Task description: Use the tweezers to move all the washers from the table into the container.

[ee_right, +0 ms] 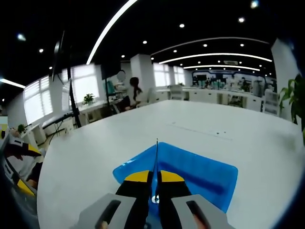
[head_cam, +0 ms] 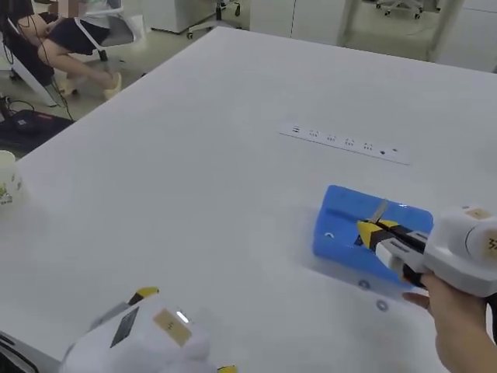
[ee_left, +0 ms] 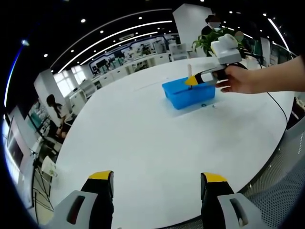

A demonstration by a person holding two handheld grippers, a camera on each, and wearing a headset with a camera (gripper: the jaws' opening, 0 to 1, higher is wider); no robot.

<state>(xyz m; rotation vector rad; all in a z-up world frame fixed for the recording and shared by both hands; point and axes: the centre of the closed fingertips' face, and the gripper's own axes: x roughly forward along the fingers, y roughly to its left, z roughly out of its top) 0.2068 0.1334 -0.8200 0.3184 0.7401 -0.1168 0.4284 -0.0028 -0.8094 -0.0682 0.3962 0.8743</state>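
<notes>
A blue container (head_cam: 342, 206) sits on the white table, right of centre. My right gripper (head_cam: 365, 231) hovers over it, shut on thin metal tweezers (head_cam: 380, 211) whose tips point into the container. In the right gripper view the tweezers (ee_right: 157, 157) stick out between the closed jaws of the right gripper (ee_right: 155, 177), above the container (ee_right: 200, 174). Two small washers (head_cam: 363, 285) (head_cam: 381, 305) lie on the table just in front of the container. My left gripper (head_cam: 185, 332) is low at the near edge, and in its own view the left gripper (ee_left: 157, 179) is open and empty.
A white power strip (head_cam: 345, 144) lies beyond the container. A cup (head_cam: 6, 180) stands at the far left edge of the table (head_cam: 194, 179). A person sits on a chair (head_cam: 116, 31) past the table's left corner.
</notes>
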